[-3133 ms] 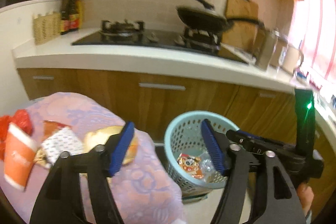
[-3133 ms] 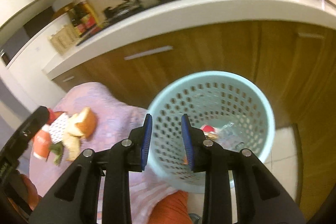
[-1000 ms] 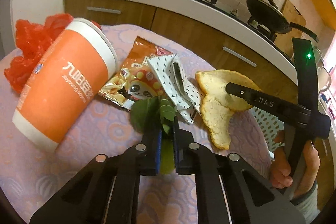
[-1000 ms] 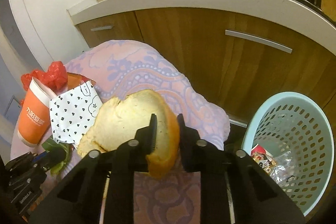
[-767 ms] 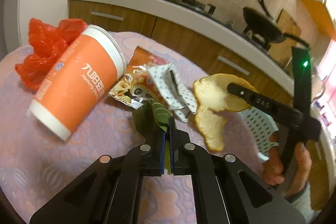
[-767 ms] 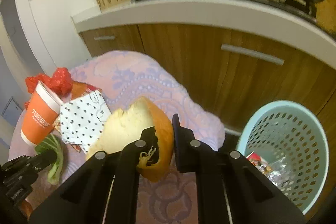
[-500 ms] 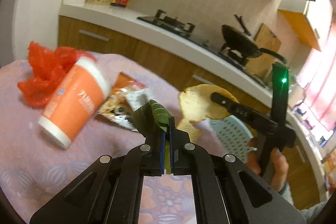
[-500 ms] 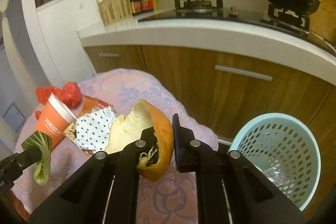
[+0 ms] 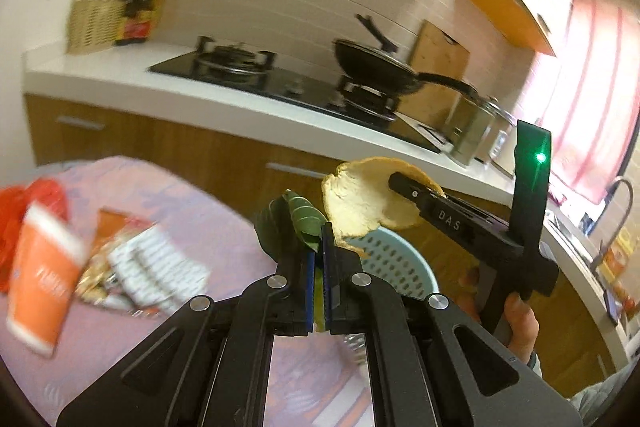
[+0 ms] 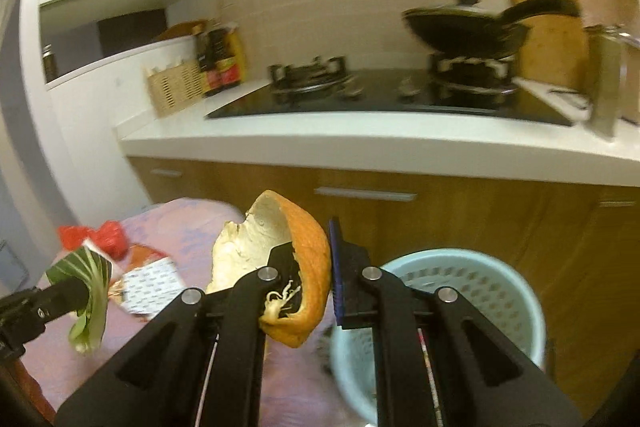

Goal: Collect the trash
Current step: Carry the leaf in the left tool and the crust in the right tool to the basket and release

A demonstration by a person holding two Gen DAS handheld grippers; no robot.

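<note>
My left gripper (image 9: 318, 255) is shut on a green leafy vegetable (image 9: 298, 223), held in the air; it also shows in the right wrist view (image 10: 90, 291). My right gripper (image 10: 316, 255) is shut on a large orange peel (image 10: 276, 251), also lifted; in the left wrist view the peel (image 9: 360, 203) hangs above the light blue perforated basket (image 9: 396, 263). The basket (image 10: 480, 283) stands on the floor below the cabinets, just right of my right gripper.
An orange paper cup (image 9: 40, 283), a snack wrapper (image 9: 116, 247), a dotted paper (image 9: 156, 267) and a red plastic bag (image 9: 24, 195) lie on the pink tablecloth (image 9: 192, 219). A counter with a stove and a black pan (image 9: 372, 67) stands behind.
Both grippers have lifted their pieces off the table and swung right towards the basket. The cup and wrappers now lie further left and lower in view.
</note>
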